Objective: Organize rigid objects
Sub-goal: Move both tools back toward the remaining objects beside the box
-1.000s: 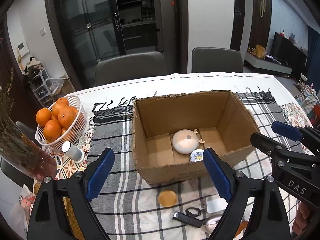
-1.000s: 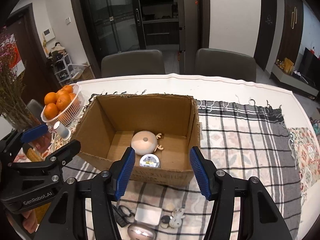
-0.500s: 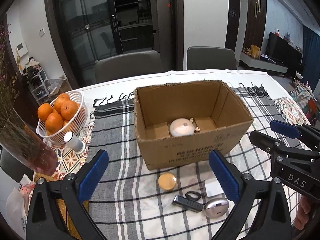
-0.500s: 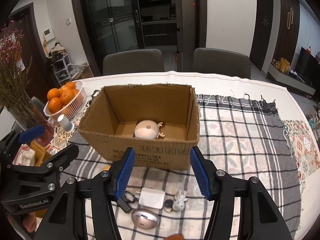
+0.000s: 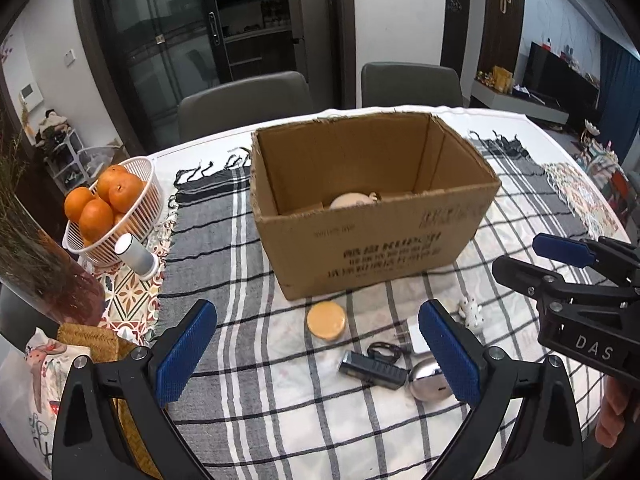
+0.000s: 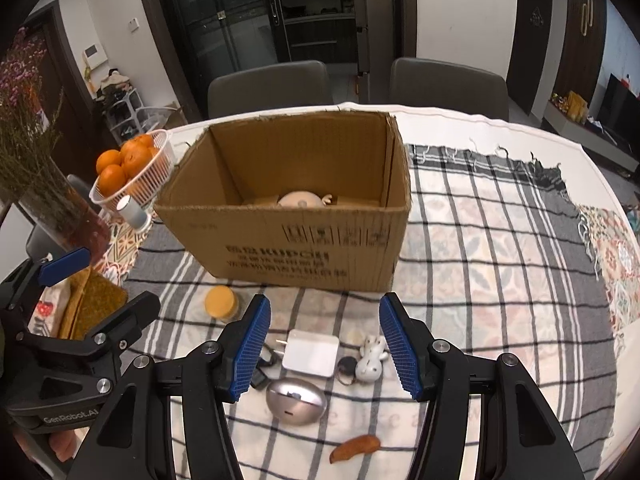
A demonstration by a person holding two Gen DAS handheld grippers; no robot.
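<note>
Crowding the spread, empty right tongs (image 6: 325,346) and left tongs (image 5: 318,354): charger (image 6: 311,353), mouse (image 6: 295,401), cardboard box (image 6: 296,248) beyond.

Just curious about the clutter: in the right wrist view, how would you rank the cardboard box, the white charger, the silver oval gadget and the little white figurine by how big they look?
1. Box.
2. and 3. Gadget and charger look alike.
4. Figurine.

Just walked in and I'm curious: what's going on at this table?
Someone is tidying small items into a cardboard box. They hold a left hand-held gripper and a right hand-held gripper, both open and empty. A round cream gadget is already inside; a white charger, silver mouse and orange-lidded jar wait on the cloth.
</note>
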